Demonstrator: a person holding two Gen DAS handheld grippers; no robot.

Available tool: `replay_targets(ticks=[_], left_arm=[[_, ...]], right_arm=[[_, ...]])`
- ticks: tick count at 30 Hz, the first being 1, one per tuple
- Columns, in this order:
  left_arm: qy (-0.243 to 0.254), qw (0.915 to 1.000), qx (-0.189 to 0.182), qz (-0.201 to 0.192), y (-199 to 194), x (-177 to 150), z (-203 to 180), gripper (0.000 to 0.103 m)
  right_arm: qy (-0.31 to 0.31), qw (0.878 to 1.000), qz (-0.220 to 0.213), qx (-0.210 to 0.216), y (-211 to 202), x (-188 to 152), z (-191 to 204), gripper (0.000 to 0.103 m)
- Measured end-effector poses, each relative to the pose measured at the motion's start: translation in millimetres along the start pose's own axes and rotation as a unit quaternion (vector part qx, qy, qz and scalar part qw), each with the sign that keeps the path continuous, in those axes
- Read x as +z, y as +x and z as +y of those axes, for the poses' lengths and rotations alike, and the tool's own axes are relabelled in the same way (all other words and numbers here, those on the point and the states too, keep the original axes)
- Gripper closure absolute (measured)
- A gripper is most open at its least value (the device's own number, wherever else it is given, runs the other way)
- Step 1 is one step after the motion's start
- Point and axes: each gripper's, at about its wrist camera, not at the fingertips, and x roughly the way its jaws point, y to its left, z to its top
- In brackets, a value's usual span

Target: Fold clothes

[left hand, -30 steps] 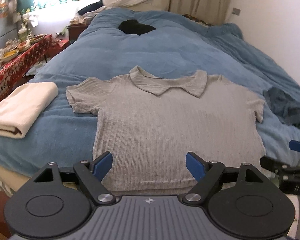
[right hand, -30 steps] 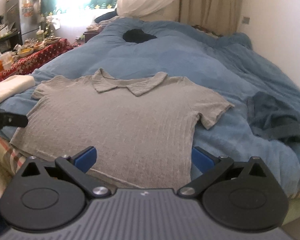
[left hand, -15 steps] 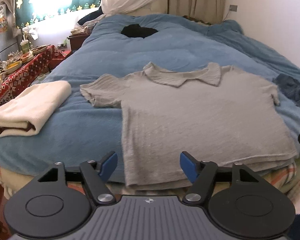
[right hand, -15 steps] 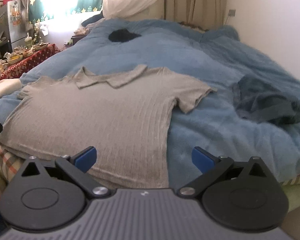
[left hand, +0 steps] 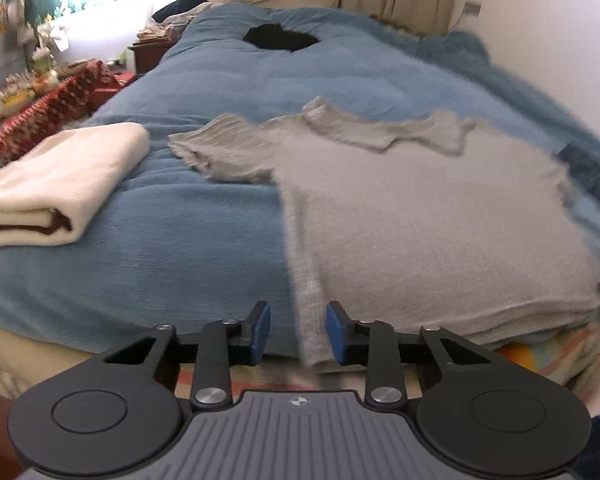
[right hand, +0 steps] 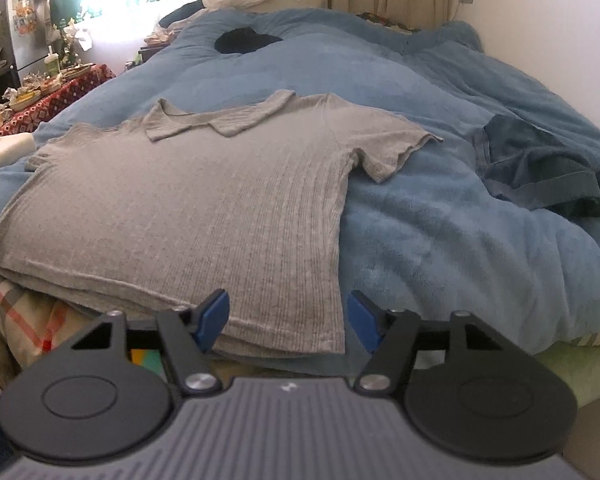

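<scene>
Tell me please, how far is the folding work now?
Done: a cream garment lies folded on the blue bedcover. In hand: the grey polo shirt is spread flat, unfolded; the left gripper and right gripper, both open, straddle its two bottom hem corners. Left: folding it, then probably the crumpled dark blue garment.
</scene>
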Motion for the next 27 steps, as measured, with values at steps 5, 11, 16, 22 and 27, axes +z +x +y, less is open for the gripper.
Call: replay_targets(ticks=[5, 11, 16, 22, 27], left_arm=[[0.020, 0.9994, 0.008, 0.028, 14.4, -9.1, -1.9, 0.096], [0.030, 0.9993, 0.005, 0.019, 15.0, -11.0, -7.9, 0.086], [0.025, 0.9990, 0.006, 0.036, 23.7, -9.7, -6.4, 0.082], [0.023, 0.9988, 0.005, 0.042, 28.2, -9.1, -5.8, 0.080], [0.012, 0.9989, -0.007, 0.045, 26.5, -8.4, -3.0, 0.072]], right_arm=[[-0.003, 1.000, 0.002, -0.003, 2.5, 1.5, 2.6, 0.031], [-0.018, 1.000, 0.005, -0.004, 0.6, -1.7, -1.2, 0.031], [-0.029, 0.999, 0.014, -0.012, 3.2, -10.2, -12.1, 0.034], [-0.006, 0.999, 0.042, -0.012, 15.0, -18.9, -26.6, 0.065], [-0.004, 0.999, 0.041, -0.005, 24.1, -17.7, -29.0, 0.065]])
